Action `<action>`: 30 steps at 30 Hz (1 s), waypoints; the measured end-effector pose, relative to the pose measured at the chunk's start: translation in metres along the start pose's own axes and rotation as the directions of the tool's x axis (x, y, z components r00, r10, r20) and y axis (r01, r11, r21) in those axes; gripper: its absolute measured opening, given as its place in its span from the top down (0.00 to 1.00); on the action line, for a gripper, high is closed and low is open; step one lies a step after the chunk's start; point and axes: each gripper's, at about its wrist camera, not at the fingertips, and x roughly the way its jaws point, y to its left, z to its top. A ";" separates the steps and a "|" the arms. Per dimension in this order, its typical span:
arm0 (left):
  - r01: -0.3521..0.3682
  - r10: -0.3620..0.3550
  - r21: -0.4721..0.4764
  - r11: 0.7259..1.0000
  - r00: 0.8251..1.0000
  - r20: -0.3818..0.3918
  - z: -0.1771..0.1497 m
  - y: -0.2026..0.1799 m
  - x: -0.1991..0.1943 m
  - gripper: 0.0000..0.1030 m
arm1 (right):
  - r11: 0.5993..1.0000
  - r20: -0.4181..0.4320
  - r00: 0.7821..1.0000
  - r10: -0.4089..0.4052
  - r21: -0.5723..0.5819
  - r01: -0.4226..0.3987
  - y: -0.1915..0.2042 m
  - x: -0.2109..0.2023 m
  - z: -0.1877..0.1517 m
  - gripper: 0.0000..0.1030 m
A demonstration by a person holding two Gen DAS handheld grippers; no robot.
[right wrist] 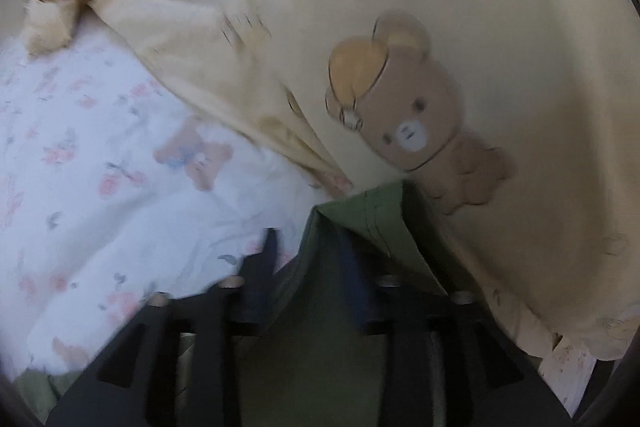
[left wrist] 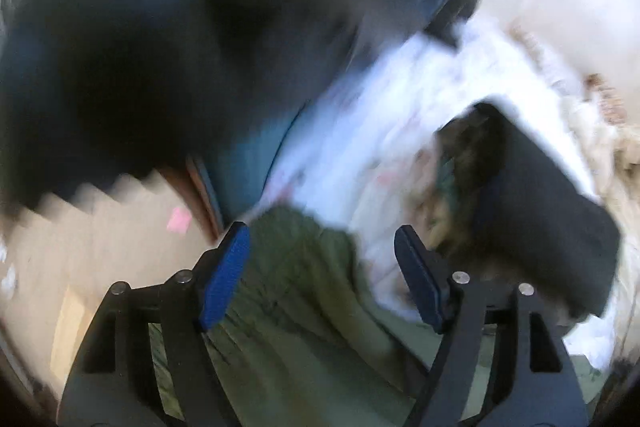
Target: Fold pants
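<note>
The pants are olive green cloth. In the left wrist view they [left wrist: 296,291] lie on the bed below my left gripper [left wrist: 324,259], whose blue-padded fingers [left wrist: 226,275] stand wide apart with nothing between them. In the right wrist view a corner of the pants [right wrist: 360,219] stands up between the two dark fingers of my right gripper [right wrist: 312,259], which are closed on the cloth. The rest of the pants [right wrist: 320,359] hangs below, hiding part of the fingers. Both views are motion-blurred.
A white floral bed sheet [right wrist: 100,187] covers the bed. A yellow blanket with a bear print [right wrist: 416,123] lies beside the pants. In the left view a dark folded garment [left wrist: 532,219] lies on the sheet and a large dark blurred shape [left wrist: 160,47] fills the upper left.
</note>
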 end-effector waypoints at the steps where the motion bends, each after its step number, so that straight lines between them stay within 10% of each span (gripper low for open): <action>1: 0.017 -0.017 0.013 1.000 0.998 0.061 0.000 0.001 -0.019 0.31 | 1.000 0.075 0.997 0.029 0.001 -0.029 -0.002 -0.022 -0.004 0.43; 6: 0.063 -0.086 0.234 0.970 0.992 0.090 -0.029 -0.022 -0.069 0.31 | 0.978 0.303 0.931 0.204 -0.095 -0.184 0.002 -0.117 -0.039 0.32; 9: 0.100 -0.069 0.471 0.877 0.994 -0.082 -0.071 -0.060 -0.061 0.31 | 0.863 0.108 0.875 0.472 -0.262 -0.432 0.038 -0.141 -0.079 0.33; 13: 0.155 0.020 0.539 0.828 0.952 -0.306 -0.114 -0.090 -0.034 0.31 | 0.650 -0.217 0.793 0.569 -0.472 -0.596 0.107 -0.155 -0.158 0.35; 17: 0.135 0.099 0.582 0.802 0.930 -0.353 -0.127 -0.116 -0.009 0.31 | 0.545 -0.356 0.821 0.447 -0.619 -0.565 0.167 -0.154 -0.207 0.38; 20: 0.087 0.146 0.588 0.804 0.930 -0.338 -0.123 -0.130 0.012 0.31 | 0.585 -0.402 0.842 0.359 -0.606 -0.539 0.193 -0.132 -0.205 0.47; 25: -0.009 0.076 0.340 0.940 0.980 -0.182 -0.080 -0.109 0.013 0.31 | 0.751 -0.085 0.886 0.456 -0.496 -0.435 0.195 -0.145 -0.157 0.44; 30: 0.040 0.040 0.303 0.952 0.966 -0.254 -0.092 -0.086 -0.005 0.31 | 0.767 -0.165 0.821 0.546 -0.296 -0.569 0.164 -0.143 -0.154 0.44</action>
